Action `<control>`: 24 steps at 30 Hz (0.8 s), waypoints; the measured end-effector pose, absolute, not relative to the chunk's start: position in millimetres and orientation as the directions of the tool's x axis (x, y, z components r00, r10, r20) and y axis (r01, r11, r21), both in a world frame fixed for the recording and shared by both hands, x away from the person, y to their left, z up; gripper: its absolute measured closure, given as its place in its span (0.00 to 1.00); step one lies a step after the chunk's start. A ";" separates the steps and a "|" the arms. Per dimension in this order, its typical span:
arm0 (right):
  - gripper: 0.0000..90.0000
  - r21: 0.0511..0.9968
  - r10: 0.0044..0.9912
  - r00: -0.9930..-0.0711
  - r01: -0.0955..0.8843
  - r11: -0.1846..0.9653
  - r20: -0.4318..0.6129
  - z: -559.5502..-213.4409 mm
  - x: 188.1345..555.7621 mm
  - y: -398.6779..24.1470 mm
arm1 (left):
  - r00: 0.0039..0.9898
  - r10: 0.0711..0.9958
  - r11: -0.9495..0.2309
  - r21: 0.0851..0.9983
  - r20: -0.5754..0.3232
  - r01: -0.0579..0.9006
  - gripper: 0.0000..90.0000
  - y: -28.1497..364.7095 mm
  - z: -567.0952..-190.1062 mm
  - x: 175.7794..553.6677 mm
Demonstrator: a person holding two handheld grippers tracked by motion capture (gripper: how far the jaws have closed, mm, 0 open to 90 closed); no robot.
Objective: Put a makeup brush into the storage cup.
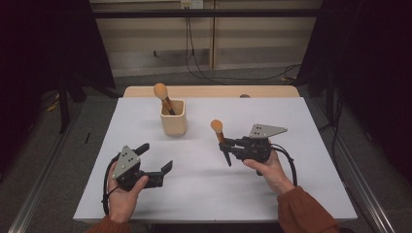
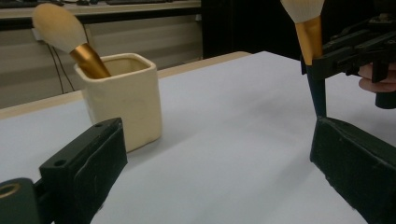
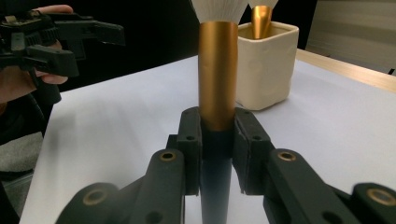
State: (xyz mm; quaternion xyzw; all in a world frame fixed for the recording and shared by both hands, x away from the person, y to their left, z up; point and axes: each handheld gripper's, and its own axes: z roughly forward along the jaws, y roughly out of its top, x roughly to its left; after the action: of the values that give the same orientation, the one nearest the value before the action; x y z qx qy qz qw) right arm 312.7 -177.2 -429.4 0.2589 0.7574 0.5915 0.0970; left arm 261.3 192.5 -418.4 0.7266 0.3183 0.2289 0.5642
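Over counter [image 1: 194,194]: R tongs [image 1: 227,144] clamped on brush [image 1: 219,132] handle, upright; L tongs [image 1: 155,158] wide, nothing between; cup [image 1: 173,121] behind.

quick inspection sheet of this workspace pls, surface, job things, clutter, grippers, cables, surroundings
surface: white table top, wooden strip along its far edge.
job's things: cream square cup upright, one makeup brush leaning in it; second brush held upright, bristles up, off to the cup's right.
clutter: nothing seen.
grippers: right gripper shut on the second brush's handle; left gripper open, holding nothing, aimed toward the cup.
cables: a black cable trails from each gripper; more hang from a wall socket onto the floor.
surroundings: grey floor, pale wall, dark curtains on both sides.
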 end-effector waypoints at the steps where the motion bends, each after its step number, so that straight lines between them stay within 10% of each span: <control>1: 0.83 0.947 0.505 -0.849 0.274 0.165 0.158 -429.0 312.3 -176.8 | 0.696 0.717 -0.156 0.966 -0.032 0.205 0.04 190.8 -416.8 262.8; 24: 0.83 0.956 0.464 -0.872 0.251 0.154 0.155 -425.3 303.0 -160.7 | 0.775 0.631 -0.147 0.975 -0.037 0.167 0.03 137.8 -387.2 273.0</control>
State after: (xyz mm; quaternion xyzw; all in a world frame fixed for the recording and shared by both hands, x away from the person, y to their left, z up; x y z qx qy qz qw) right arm 303.0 -160.7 -425.3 0.2370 0.7544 0.6058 0.0877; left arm 273.0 137.8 -387.2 0.7317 0.2725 0.1956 0.5934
